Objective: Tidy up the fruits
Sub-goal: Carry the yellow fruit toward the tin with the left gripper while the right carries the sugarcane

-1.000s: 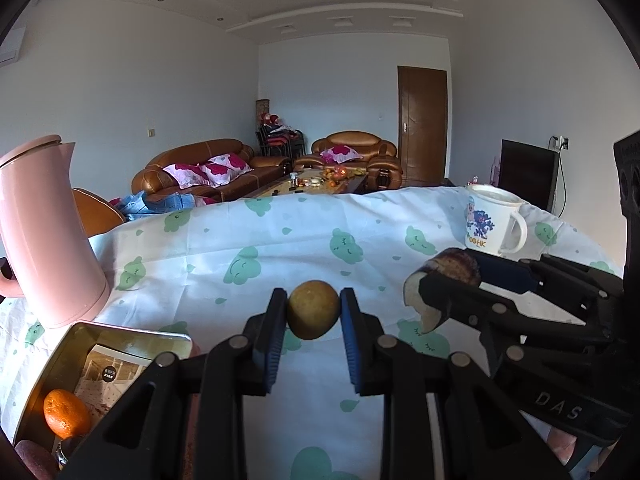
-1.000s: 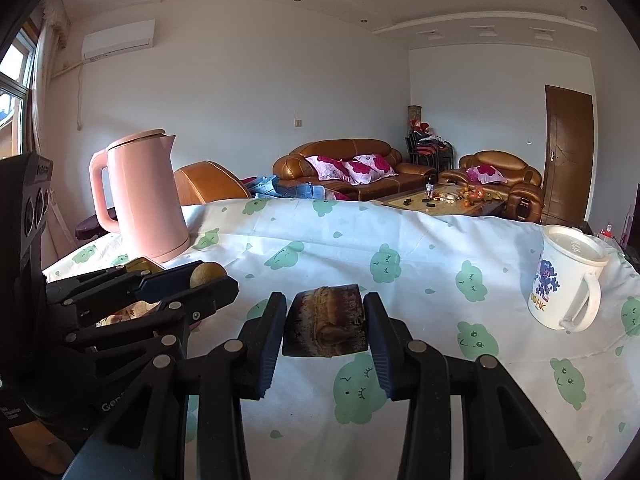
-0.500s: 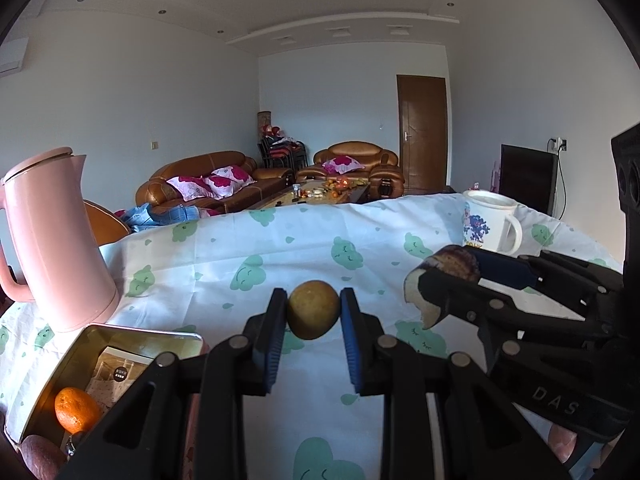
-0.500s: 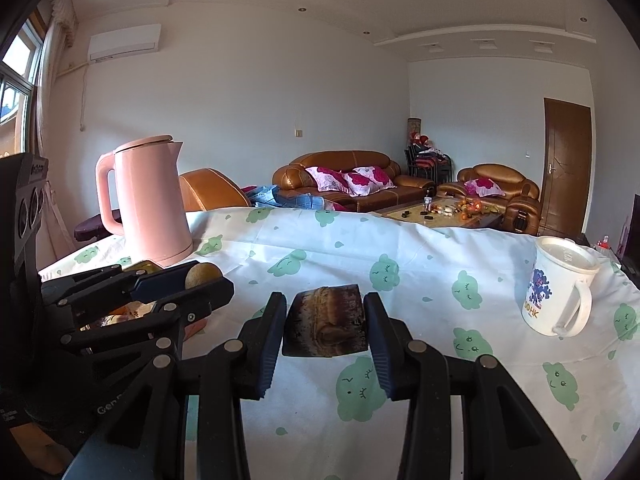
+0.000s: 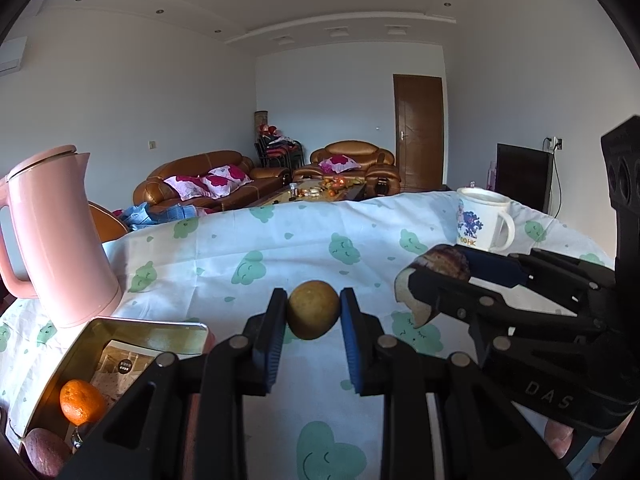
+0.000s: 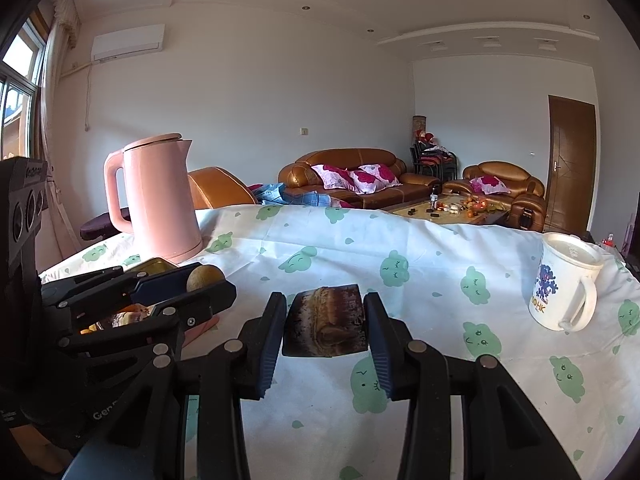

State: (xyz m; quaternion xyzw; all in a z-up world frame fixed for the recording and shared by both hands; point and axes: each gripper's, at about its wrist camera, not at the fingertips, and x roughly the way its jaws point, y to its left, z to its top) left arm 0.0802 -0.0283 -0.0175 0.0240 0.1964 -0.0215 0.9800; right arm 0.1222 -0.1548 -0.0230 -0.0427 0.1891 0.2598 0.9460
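My left gripper is shut on a small round yellow-brown fruit, held above the tablecloth. My right gripper is shut on a dark brown cut piece of fruit, also held above the cloth. Each gripper shows in the other's view: the right one with its piece at the right, the left one with its round fruit at the left. An open gold tin at lower left holds an orange and a reddish-brown fruit.
A pink kettle stands behind the tin at the left. A white printed mug stands at the right of the table. The white cloth with green clouds covers the table. Sofas and a door are far behind.
Both cameras have tilted or risen a little, so the table and kettle sit lower in view. Both grippers stay shut on their fruits.
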